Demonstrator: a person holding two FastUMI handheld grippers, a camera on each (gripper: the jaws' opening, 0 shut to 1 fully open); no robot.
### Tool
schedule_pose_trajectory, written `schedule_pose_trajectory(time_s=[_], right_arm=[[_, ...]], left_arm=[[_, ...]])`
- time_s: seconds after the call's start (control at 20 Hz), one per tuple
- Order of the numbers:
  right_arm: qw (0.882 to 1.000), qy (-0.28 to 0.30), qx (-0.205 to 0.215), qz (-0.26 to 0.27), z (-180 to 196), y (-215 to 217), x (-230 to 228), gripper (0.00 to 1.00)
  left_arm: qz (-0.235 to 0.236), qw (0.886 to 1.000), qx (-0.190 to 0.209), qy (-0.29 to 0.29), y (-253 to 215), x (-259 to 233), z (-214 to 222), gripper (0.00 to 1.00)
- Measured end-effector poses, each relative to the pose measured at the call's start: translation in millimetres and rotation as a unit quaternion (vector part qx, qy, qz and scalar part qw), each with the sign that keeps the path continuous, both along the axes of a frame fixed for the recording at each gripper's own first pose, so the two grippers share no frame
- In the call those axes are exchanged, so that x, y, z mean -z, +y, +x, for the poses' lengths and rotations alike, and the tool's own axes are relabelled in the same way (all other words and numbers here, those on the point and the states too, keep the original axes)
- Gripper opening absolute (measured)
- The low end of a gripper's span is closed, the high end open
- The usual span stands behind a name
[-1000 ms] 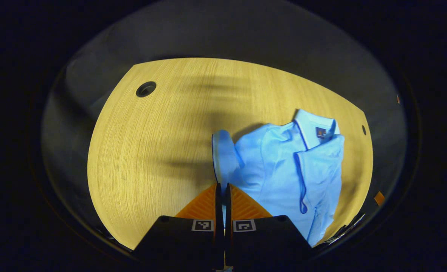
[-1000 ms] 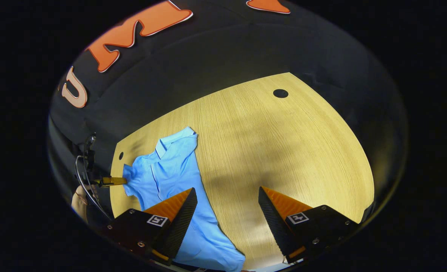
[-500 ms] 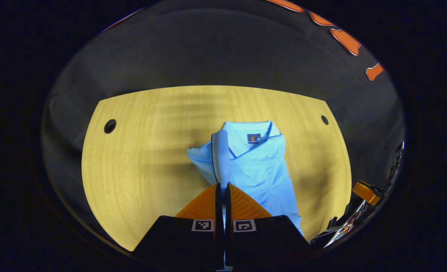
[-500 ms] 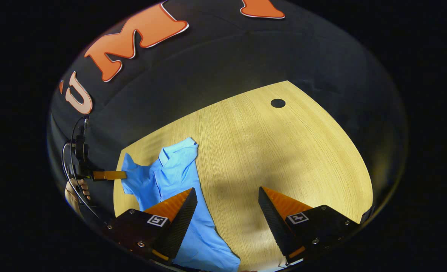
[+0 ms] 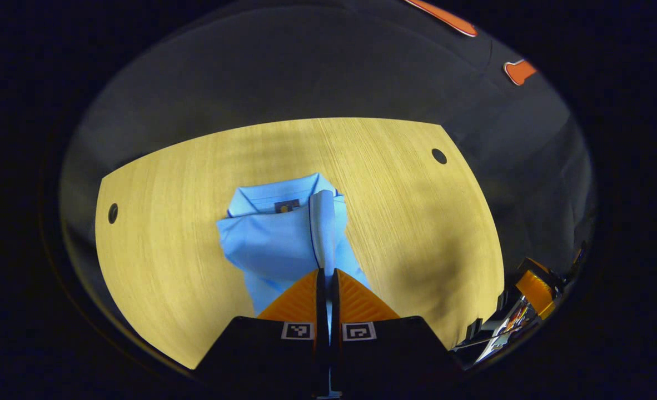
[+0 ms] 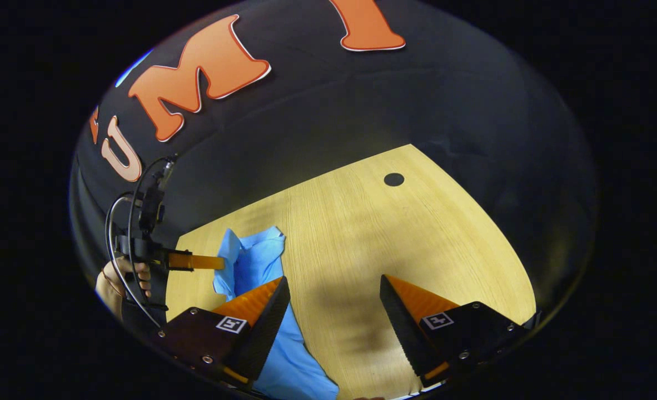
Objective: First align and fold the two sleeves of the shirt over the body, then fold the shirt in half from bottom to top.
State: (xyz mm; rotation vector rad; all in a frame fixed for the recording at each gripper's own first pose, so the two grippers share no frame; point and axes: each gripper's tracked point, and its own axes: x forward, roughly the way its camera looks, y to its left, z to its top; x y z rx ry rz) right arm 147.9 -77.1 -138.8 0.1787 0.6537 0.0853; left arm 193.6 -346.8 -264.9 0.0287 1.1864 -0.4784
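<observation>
- Fingers of left gripper (image 5: 327, 278): clamped on the sleeve (image 5: 323, 228) of the blue shirt (image 5: 273, 244), cuff raised just ahead of the tips.
- Fingers of right gripper (image 6: 334, 303): spread wide, holding nothing; shirt beside and beneath its left finger, on the tabletop (image 5: 406, 222).
- Handling advice: lay the sleeve flat across the body, edges aligned, before letting go.

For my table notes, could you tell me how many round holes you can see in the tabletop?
2 in the left gripper view: one hole by the table's left edge, another hole near its far right corner. The shirt may hide more.
</observation>
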Motion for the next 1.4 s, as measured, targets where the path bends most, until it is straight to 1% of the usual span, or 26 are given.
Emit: schedule_pose_trajectory(time_s=[0.2,0.35,0.4,0.45,0.5,0.6,0.75,0.95,1.15,1.35,1.4], right_arm=[[1.0,-0.001,0.001,0.003,-4.0,-7.5,3.2,0.99],[1.0,0.007,0.003,0.002,-4.9,-13.0,11.1,0.99],[1.0,0.008,0.003,0.001,-6.7,-14.1,12.9,0.99],[1.0,0.009,0.002,0.0,-6.8,-14.8,14.9,0.99],[1.0,0.011,0.001,-0.001,-7.5,-14.7,16.5,0.99],[1.0,0.009,-0.002,-0.007,-7.7,-13.6,17.4,0.99],[1.0,0.008,-0.01,-0.005,-7.7,-3.6,17.5,0.99],[0.999,0.013,-0.034,-0.01,-9.4,21.2,20.2,0.99],[0.998,0.025,-0.065,-0.012,-19.1,56.7,26.4,0.98],[0.994,0.051,-0.088,-0.049,-33.4,78.3,47.1,1.0],[0.992,0.063,-0.092,-0.064,-37.2,81.2,55.3,0.99]], left_arm=[[0.015,1.0,0.007,0.011,-24.3,25.4,-5.2,0.05],[0.023,1.0,-0.001,0.018,-28.3,40.0,-7.8,0.04],[0.017,1.0,-0.003,0.024,-30.4,42.0,-10.2,0.07],[0.021,0.999,-0.006,0.024,-28.9,45.8,-10.2,0.15],[0.021,0.999,-0.01,0.022,-27.2,46.7,-9.9,0.27],[0.017,1.0,-0.018,0.013,-23.9,45.5,-9.4,0.36],[0.002,0.999,-0.037,-0.015,-17.5,26.9,-10.1,1.0],[-0.011,0.998,-0.047,-0.049,3.7,-1.8,-16.0,1.0],[-0.018,0.996,-0.073,-0.057,42.7,-18.7,-35.6,1.0],[-0.013,0.994,-0.094,-0.047,89.7,-11.4,-66.4,1.0],[-0.008,0.994,-0.097,-0.044,100.8,-7.8,-74.9,1.0]])
